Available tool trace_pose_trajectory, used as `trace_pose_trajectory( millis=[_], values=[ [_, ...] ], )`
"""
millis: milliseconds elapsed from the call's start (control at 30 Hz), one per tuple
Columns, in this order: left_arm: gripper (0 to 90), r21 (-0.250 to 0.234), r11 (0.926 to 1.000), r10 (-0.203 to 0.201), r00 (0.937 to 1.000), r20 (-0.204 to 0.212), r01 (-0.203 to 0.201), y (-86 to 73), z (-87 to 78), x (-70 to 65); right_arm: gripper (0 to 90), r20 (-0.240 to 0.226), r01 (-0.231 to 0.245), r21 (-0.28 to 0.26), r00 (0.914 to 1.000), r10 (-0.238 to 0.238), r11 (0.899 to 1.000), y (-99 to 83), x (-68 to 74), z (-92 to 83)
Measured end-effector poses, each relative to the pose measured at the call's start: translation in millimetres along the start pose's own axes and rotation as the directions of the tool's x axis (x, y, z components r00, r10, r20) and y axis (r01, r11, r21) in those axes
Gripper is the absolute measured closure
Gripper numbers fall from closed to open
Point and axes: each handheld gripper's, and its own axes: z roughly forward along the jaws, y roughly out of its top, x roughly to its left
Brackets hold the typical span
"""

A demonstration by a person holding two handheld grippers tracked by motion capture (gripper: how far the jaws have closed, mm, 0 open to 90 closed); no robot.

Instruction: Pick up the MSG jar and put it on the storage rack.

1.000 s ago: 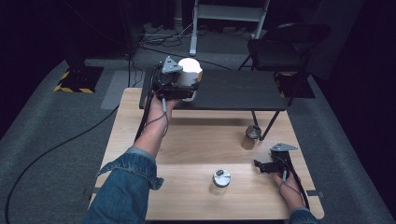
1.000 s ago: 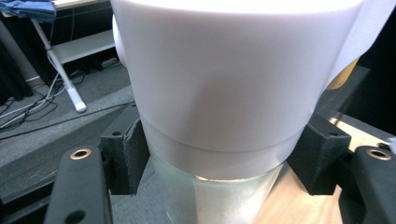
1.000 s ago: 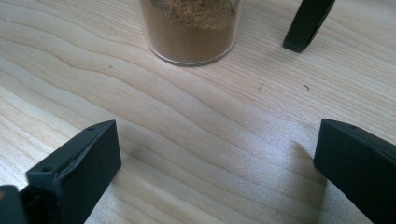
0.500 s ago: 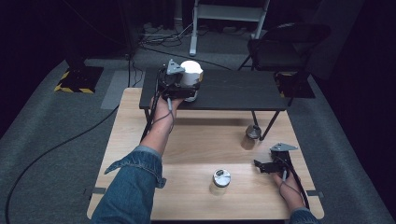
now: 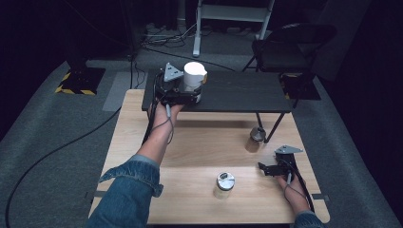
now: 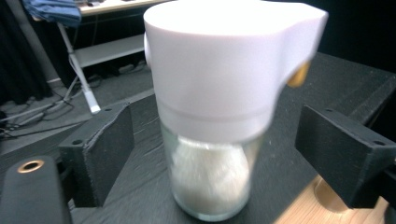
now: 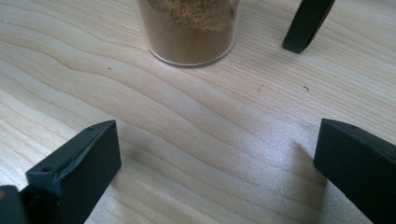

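A glass jar with a white lid (image 5: pixel 194 78) and white powder inside stands upright on the black raised shelf (image 5: pixel 237 92) near its left end. My left gripper (image 5: pixel 186 97) reaches around it. In the left gripper view the jar (image 6: pixel 219 116) stands between the two jaws with a gap on each side; the jaws have just been opening and the pads do not press on it. My right gripper (image 5: pixel 266 168) rests open low over the wooden table at the right. Ahead of it (image 7: pixel 219 172) stands a jar of brown powder (image 7: pixel 189 28).
The brown-powder jar (image 5: pixel 256 138) stands by the shelf's right legs (image 7: pixel 308 23). A jar with a metal lid (image 5: pixel 224 184) sits near the wooden table's (image 5: pixel 142 166) front middle. A chair (image 5: pixel 290 47) and cables lie beyond the table on the floor.
My left hand has sunk a little with the white-lidded jar, which now stands on the black shelf. The right hand has kept still.
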Motion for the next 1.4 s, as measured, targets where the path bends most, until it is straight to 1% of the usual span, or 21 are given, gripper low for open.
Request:
trace_pose_trajectory(
  millis=[67,133,233,333,400,600,800,900,933,1067,1133,1267,1400],
  values=[
    [8.7,-0.022,0.9997,0.013,0.9999,0.000,-0.013,-7.0,-9.3,-2.8,0.2,0.000,0.000,0.000,1.0000,0.000,1.000,0.0,-0.1,0.0],
    [8.5,-0.041,0.9991,0.011,0.9999,0.012,-0.011,-13.9,-20.3,-3.5,0.2,0.000,0.000,0.000,1.0000,0.000,1.000,0.0,0.0,0.0],
    [8.3,-0.056,0.9984,0.006,0.9995,0.030,-0.004,-21.1,-34.4,-3.0,0.2,0.000,0.000,0.000,1.0000,0.000,1.000,0.0,0.0,0.0],
    [8.0,-0.063,0.9979,0.012,0.9995,0.029,-0.010,-29.1,-50.5,-4.5,0.2,0.000,0.000,0.000,1.0000,0.000,1.000,0.0,0.0,0.0],
    [7.9,-0.065,0.9979,0.008,0.9996,0.029,-0.006,-35.0,-59.1,-5.3,0.2,0.000,0.000,0.000,1.0000,0.000,1.000,0.0,0.0,0.0],
    [7.9,-0.062,0.9980,-0.003,0.9998,0.022,0.004,-58.0,-78.8,-7.4,0.2,0.000,0.000,0.000,1.0000,0.000,1.000,0.0,0.0,0.0],
    [7.9,-0.034,0.9991,-0.025,0.9994,0.026,0.026,-81.2,-88.9,-10.0,0.2,0.000,0.000,0.000,1.0000,0.000,1.000,0.0,0.0,0.0],
    [8.0,-0.024,0.9993,-0.027,0.9992,0.030,0.027,-92.1,-91.5,-11.4,0.2,0.000,0.000,0.000,1.0000,0.000,1.000,0.0,0.0,0.0],
    [8.0,-0.021,0.9993,-0.029,0.9991,0.030,0.030,-97.9,-92.6,-12.6,0.2,0.000,0.000,0.000,1.0000,0.000,1.000,0.0,0.0,0.0],
    [8.3,-0.006,0.9987,-0.051,0.9981,0.034,0.051,-116.5,-92.7,-14.6,0.2,0.000,0.000,0.000,1.0000,0.000,1.000,0.0,0.0,0.0],
    [8.3,0.000,0.9983,-0.059,0.9979,0.028,0.059,-127.5,-92.6,-16.4,0.2,0.000,0.001,0.000,1.0000,-0.001,1.000,0.0,0.0,0.0],
    [8.3,0.018,0.9983,-0.057,0.9982,0.022,0.056,-145.1,-90.2,-19.6,0.2,0.000,0.000,0.000,1.0000,0.000,1.000,0.0,0.0,0.0],
    [8.3,0.045,0.9968,-0.068,0.9972,0.032,0.067,-160.5,-84.3,-20.7,0.2,0.000,0.000,0.000,1.0000,0.000,1.000,0.0,0.0,0.0]
  ],
)
